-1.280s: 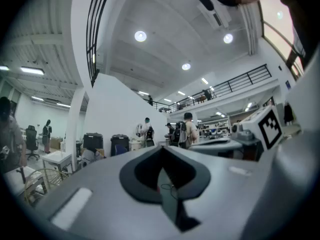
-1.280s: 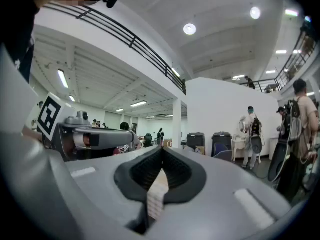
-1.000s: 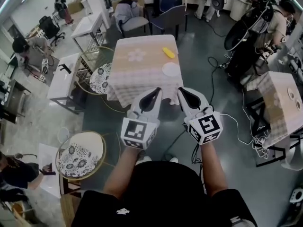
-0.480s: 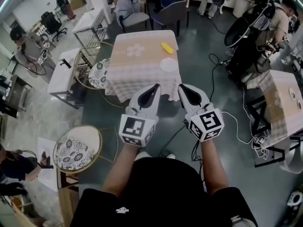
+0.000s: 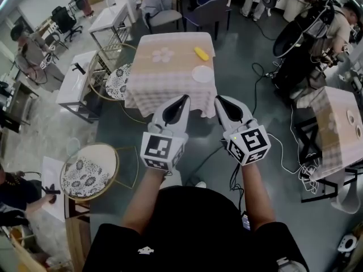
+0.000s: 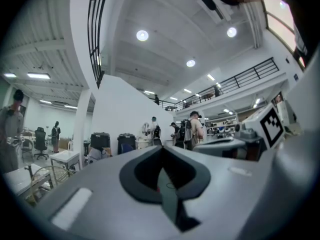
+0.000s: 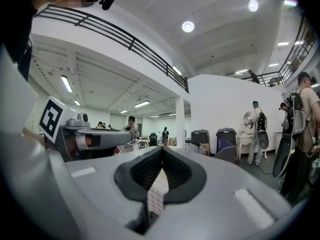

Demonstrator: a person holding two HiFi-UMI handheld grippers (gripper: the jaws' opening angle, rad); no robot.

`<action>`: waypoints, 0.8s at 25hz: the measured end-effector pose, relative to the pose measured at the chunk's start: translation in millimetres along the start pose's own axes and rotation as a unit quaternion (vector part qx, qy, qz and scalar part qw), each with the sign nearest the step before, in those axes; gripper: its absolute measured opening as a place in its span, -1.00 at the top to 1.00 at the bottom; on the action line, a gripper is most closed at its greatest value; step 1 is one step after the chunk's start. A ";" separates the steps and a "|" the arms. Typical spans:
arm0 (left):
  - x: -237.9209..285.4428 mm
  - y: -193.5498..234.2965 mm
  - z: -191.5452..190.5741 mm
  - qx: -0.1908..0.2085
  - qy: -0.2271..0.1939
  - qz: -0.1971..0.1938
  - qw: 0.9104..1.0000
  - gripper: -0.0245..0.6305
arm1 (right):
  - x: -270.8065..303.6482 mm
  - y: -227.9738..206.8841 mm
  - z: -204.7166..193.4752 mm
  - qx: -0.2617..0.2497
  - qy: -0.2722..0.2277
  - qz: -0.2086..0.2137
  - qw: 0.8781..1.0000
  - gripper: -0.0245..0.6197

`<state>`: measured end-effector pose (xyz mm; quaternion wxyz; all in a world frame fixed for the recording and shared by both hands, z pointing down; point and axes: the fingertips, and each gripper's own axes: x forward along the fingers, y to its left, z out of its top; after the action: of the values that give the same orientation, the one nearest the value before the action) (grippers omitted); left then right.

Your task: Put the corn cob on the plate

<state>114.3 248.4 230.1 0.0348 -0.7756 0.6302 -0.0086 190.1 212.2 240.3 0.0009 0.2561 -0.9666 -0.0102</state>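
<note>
Standing short of the table [image 5: 161,84], the person holds the left gripper [image 5: 185,98] and right gripper [image 5: 217,98] side by side, both with jaws pressed together and empty. The corn cob [image 5: 201,54] lies on the table, just beyond the plate [image 5: 202,73], not on it.

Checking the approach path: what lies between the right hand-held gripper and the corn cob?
The white plate, lying on the tablecloth; the head view shows it.
</note>
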 end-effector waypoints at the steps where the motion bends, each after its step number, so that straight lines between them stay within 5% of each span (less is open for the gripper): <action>1: -0.2 3.4 1.5 -0.001 -0.001 0.003 1.000 0.90 | 1.7 -0.1 0.5 0.000 0.000 0.001 1.000 0.92; 20: 44.0 81.7 -6.0 -0.002 0.004 -0.016 1.000 0.90 | 94.8 -13.2 -3.4 0.012 0.007 -0.008 1.000 0.92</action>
<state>43.2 188.5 229.4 0.0308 -0.7859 0.6175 -0.0105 114.3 153.8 243.1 0.0039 0.2640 -0.9645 0.0035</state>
